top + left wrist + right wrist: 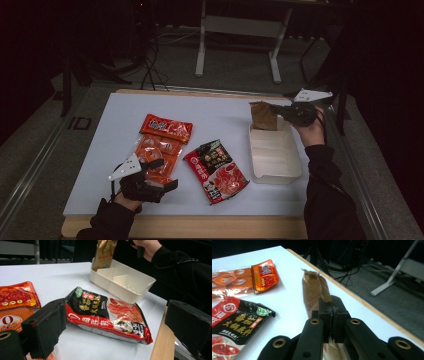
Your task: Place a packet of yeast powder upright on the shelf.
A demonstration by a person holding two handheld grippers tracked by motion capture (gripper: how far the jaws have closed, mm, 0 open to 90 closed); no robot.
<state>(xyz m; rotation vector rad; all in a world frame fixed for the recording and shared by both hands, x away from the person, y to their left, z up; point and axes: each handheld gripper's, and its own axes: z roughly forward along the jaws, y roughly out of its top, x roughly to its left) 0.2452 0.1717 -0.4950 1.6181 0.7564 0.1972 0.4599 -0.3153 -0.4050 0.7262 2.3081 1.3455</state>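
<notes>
Holding step: the right gripper [280,111] carried a brown pouch [263,116] over the far end of the tray [295,170]; my reading was that placing the pouch into the tray was the step in hand.

Left gripper [160,175]: nearest the person, resting low by the orange pack [157,152]; in its own view the 2 jaws stood wide apart with nothing between them, the black-and-red pouch [107,315] lying flat beyond them.

Black-and-red pouch: flat on the white mat [100,165], between the orange pack and the tray, touching neither gripper.

Red pack [166,128]: farther back, its near edge lapping the orange pack.

Tray: white, divided, at the mat's right side; the compartments appeared bare, except where the brown pouch hung at the far one.

Right gripper state: jaws pressed nearly together, pinching the brown pouch by its upper edge, as its own view showed [314,290].

Brown pouch: upright, hanging from the jaws at the tray's far end; in the left gripper view [103,252] its bottom seemed at or just inside the far wall, though contact with the floor I could not tell.

Next move, as I judged: lower the pouch into the far compartment, keep it clear of the divider, then part the jaws only once it rested.
</notes>
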